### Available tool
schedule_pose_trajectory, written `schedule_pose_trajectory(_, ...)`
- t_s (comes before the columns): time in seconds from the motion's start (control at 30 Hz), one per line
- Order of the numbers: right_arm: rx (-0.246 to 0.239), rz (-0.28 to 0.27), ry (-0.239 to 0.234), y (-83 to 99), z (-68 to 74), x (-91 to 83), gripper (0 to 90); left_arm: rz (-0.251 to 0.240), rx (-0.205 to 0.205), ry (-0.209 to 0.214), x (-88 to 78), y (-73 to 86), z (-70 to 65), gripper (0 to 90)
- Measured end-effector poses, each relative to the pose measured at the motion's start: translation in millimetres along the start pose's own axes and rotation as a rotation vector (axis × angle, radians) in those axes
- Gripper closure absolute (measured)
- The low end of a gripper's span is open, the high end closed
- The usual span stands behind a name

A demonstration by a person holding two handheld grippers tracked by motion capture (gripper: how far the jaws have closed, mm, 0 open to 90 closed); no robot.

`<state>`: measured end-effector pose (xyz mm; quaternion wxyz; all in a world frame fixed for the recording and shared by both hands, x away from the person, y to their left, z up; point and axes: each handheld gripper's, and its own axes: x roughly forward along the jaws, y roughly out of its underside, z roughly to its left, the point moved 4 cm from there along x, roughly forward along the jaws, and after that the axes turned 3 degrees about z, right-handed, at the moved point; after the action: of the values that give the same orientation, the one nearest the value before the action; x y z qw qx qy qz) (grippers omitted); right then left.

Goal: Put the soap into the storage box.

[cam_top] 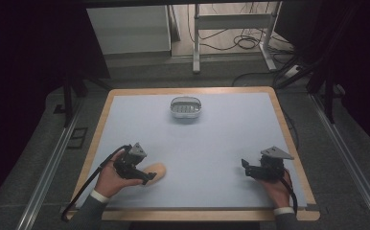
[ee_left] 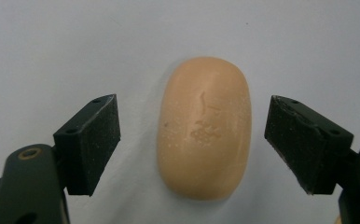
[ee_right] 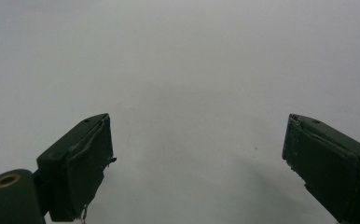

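A tan oval bar of soap point(ee_left: 204, 128) lies flat on the pale blue mat, near the front left in the high view point(cam_top: 156, 171). My left gripper point(ee_left: 194, 140) stands open with a jaw on each side of the soap, neither jaw touching it; in the high view it is low over the soap point(cam_top: 142, 176). My right gripper point(ee_right: 197, 163) is open over bare mat at the front right point(cam_top: 248, 168), nothing between its jaws. A small metal soap dish point(cam_top: 186, 108) with a slotted bottom sits at the far middle of the mat.
The pale blue mat point(cam_top: 212, 143) covers a wooden-edged table point(cam_top: 288, 139). Beyond the far edge stand a white cabinet point(cam_top: 128, 28) and a desk frame with cables on the floor point(cam_top: 231, 38). Dark stands flank the table on both sides.
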<state>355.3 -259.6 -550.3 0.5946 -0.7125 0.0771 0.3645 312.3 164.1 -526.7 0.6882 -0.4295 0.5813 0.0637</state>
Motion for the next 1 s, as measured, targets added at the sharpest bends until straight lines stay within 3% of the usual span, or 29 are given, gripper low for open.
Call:
schedule_pose_trajectory(0.47, 0.001, 0.0, 0.001, 0.0, -0.1, 0.0, 8.5, 0.049, 0.009, 0.023, 14.3, 0.2, -4.4, 20.3)
schedule_pose_trajectory(0.7, 0.004, 0.001, 0.001, 0.0, -0.4, 0.2, 8.5, 0.101, 0.013, 0.028, 27.9, 1.4, -5.1, 23.6)
schedule_pose_trajectory(1.0, 0.006, 0.003, 0.003, 0.0, -0.6, 0.4, 8.5, 0.111, 0.019, 0.022, 31.8, 1.6, -6.3, 30.8)
